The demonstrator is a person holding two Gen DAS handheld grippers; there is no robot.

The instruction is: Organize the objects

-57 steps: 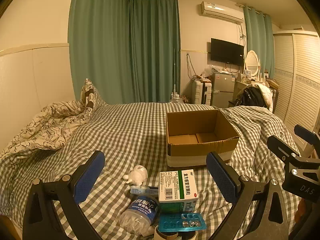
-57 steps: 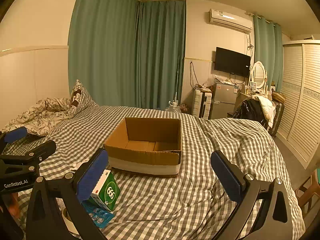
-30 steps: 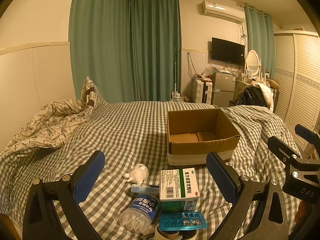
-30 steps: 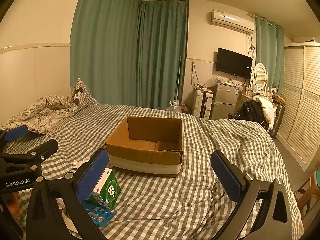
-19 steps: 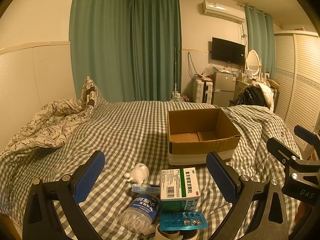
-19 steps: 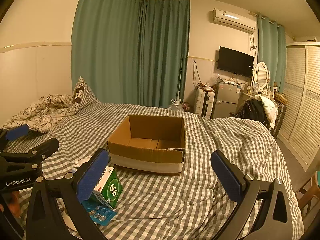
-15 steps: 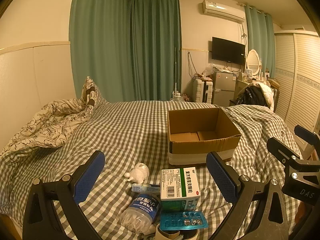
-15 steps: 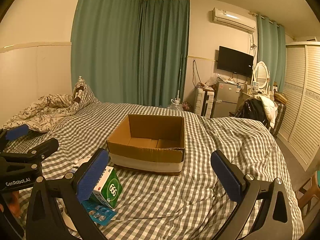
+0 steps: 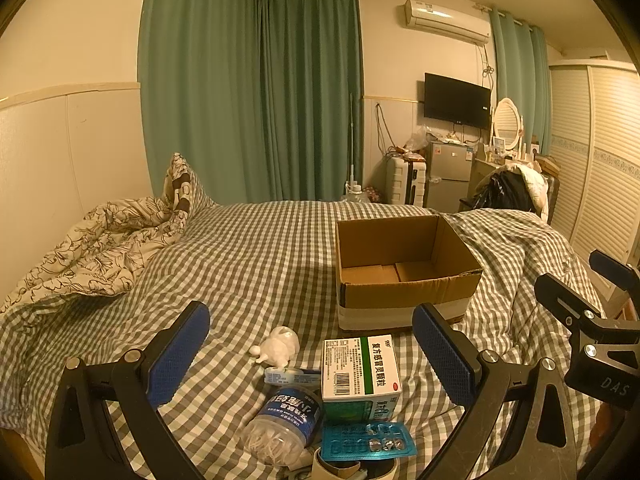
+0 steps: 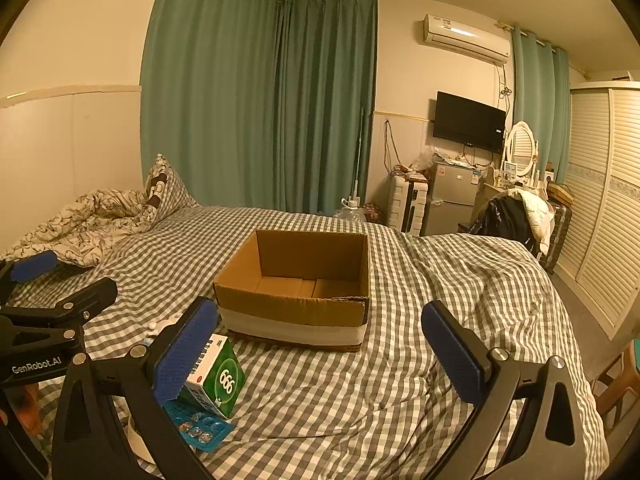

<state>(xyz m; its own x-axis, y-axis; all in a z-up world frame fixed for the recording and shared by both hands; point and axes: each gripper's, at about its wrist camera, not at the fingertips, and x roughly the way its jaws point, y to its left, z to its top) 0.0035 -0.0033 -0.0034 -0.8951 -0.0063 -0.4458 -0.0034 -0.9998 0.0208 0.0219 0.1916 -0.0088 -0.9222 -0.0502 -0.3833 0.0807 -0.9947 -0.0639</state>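
An open, empty cardboard box [image 9: 404, 268] [image 10: 300, 280] sits on the checked bed. In front of it lie a green-and-white medicine box [image 9: 360, 372] [image 10: 218, 380], a blue blister pack [image 9: 366, 440] [image 10: 198, 428], a clear bottle of cotton swabs with a blue label [image 9: 284, 424], a small tube [image 9: 292, 376] and a white figurine [image 9: 278, 346]. My left gripper [image 9: 312, 356] is open above these items. My right gripper [image 10: 320, 356] is open to the right, over bare bedding in front of the box.
A crumpled floral duvet [image 9: 92, 248] and pillow lie at the left of the bed. A roll of tape [image 9: 352, 468] shows at the bottom edge. Beyond the bed stand a fridge [image 9: 446, 176], a suitcase, a chair with clothes [image 9: 508, 192] and wardrobe doors at the right.
Both grippers have drifted slightly; the view has barely shifted. Nothing on the bed has moved.
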